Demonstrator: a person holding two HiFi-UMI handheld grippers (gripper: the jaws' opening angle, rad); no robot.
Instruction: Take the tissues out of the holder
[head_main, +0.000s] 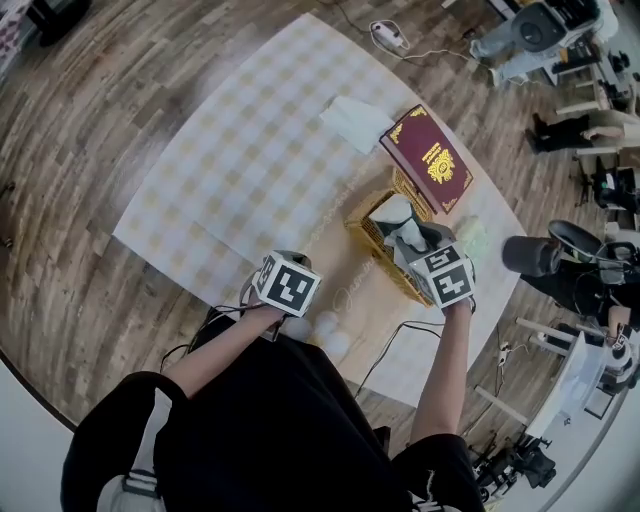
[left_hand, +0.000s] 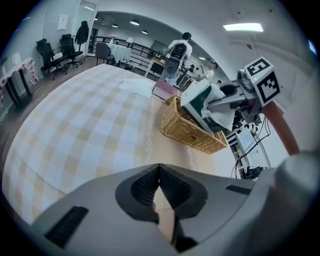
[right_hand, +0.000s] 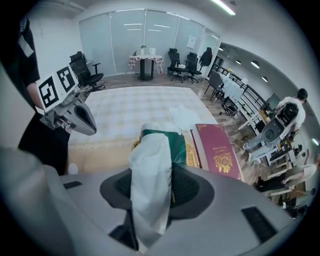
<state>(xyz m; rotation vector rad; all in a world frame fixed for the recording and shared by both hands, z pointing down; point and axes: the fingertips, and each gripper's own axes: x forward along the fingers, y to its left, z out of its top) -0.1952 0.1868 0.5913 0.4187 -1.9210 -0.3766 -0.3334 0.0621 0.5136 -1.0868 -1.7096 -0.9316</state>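
Note:
A wicker holder stands on the checked cloth. A green and white tissue pack sits tilted up out of it. My right gripper is above the holder, shut on a white tissue that runs from the pack's top up between the jaws. My left gripper hangs over the cloth's near part, left of the holder. Its pads meet at the tips with nothing between them.
A maroon book lies against the holder's far side. A loose white tissue rests on the cloth beyond it. Small white round things and cables sit near the front edge. People and office furniture stand farther off.

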